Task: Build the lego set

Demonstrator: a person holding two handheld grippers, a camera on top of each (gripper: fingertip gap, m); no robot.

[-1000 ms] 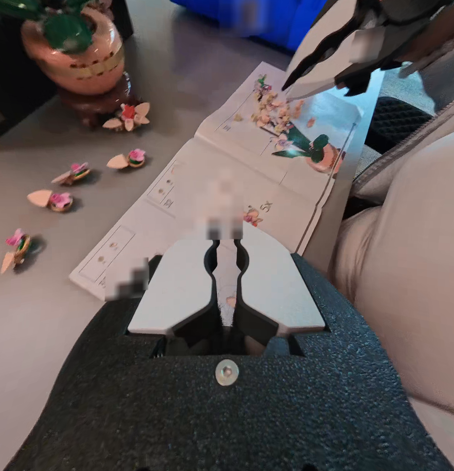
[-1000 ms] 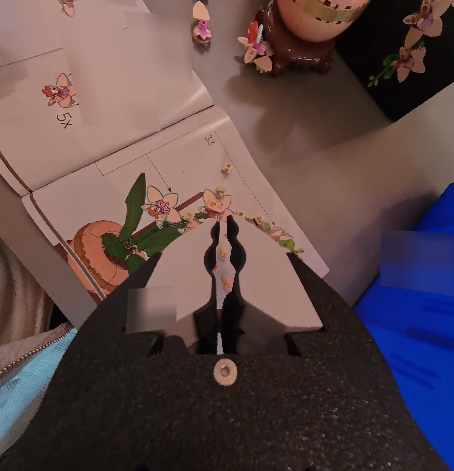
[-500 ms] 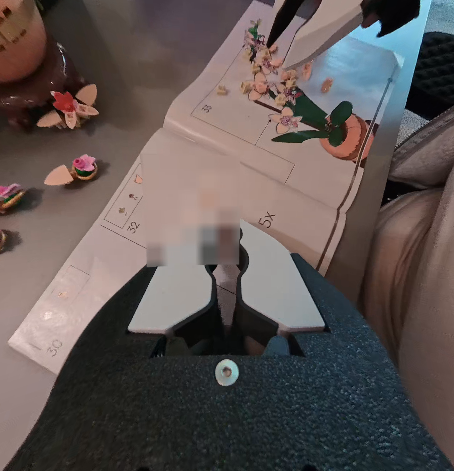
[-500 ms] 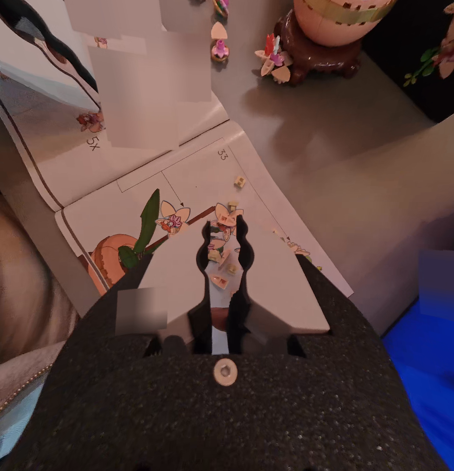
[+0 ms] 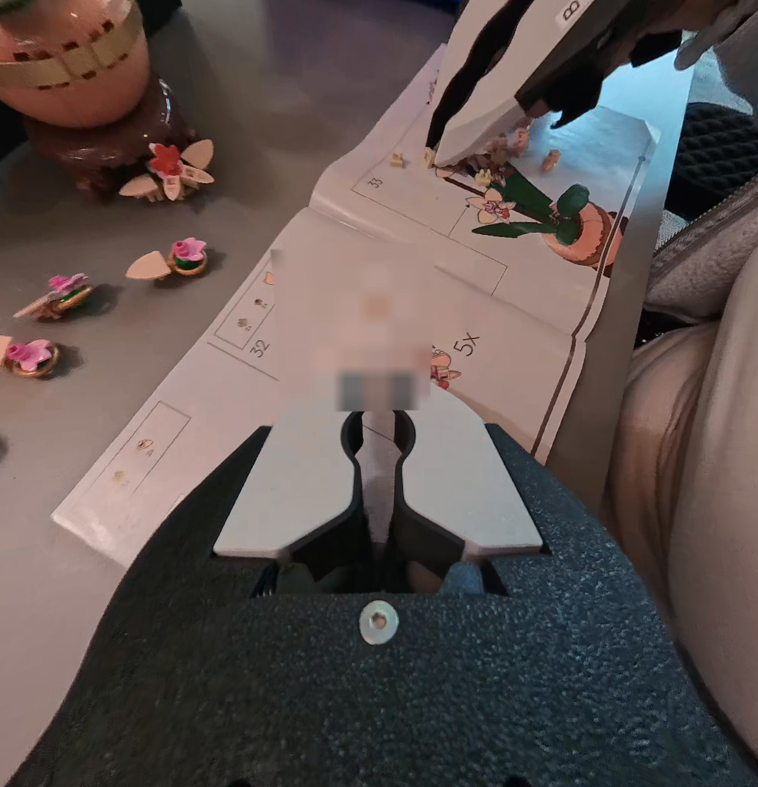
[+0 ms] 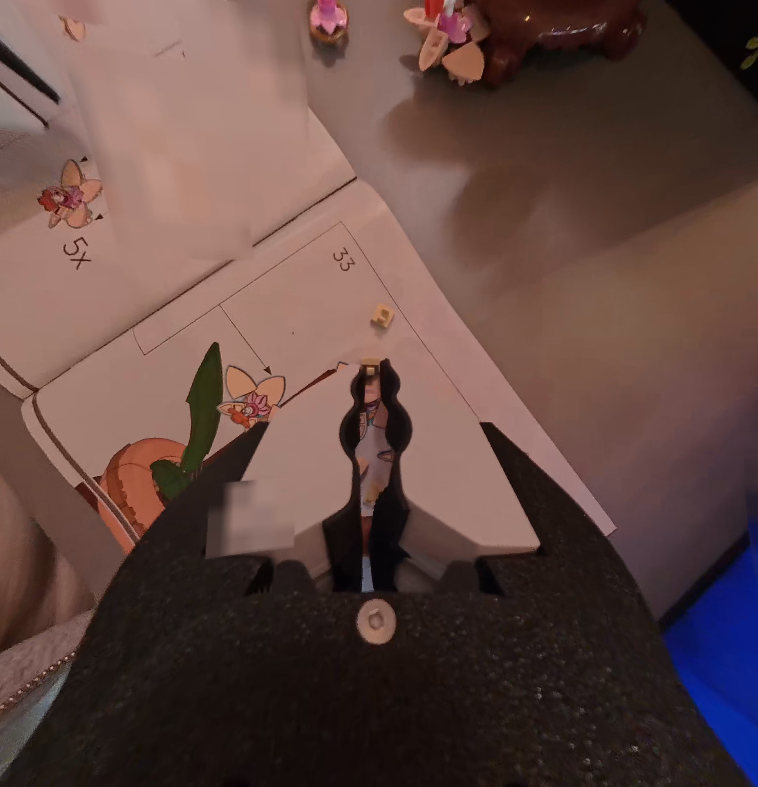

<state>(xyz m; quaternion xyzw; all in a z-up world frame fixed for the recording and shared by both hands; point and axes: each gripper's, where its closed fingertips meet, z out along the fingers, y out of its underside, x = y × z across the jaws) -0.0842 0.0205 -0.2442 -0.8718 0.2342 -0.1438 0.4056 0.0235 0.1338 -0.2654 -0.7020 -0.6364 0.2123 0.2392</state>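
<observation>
I see the booklet (image 5: 475,298) open along the table's (image 5: 262,85) near edge. Small bricks (image 6: 382,316) sit on its rt page. Pot (image 5: 71,64) stands at far left w/ flower bits (image 5: 173,264) in front.

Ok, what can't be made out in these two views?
- Left hand-held gripper tips: blur patch, left wrist view; open or shut unclear.
- Booklet middle: blur patches, both views.
- Pink pot: cut by top edge, left wrist view.
- Tan piece at right hand-held gripper tips: too small to identify, right wrist view.
</observation>
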